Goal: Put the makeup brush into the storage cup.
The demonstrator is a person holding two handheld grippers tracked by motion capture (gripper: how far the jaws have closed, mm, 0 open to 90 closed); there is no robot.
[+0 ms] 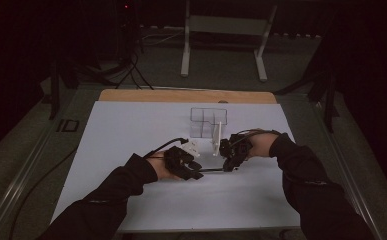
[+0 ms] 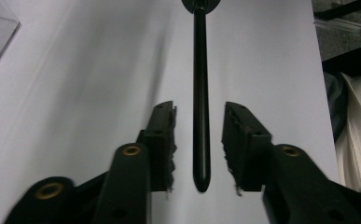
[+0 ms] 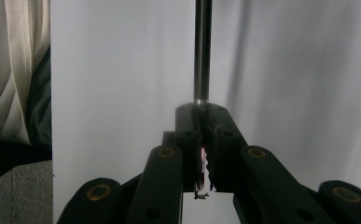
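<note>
left gripper (image 2: 199,140) jaws stood parted on either side of black rod (image 2: 200,93) without touching, right gripper (image 3: 201,116) clenched on rod's far end, rod level between both over white table sheet (image 1: 131,130), clear organizer (image 1: 207,121) beyond

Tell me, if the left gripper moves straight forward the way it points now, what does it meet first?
Probably the right gripper: the left gripper is open around a thin black rod, whose far end the right one holds.
</note>
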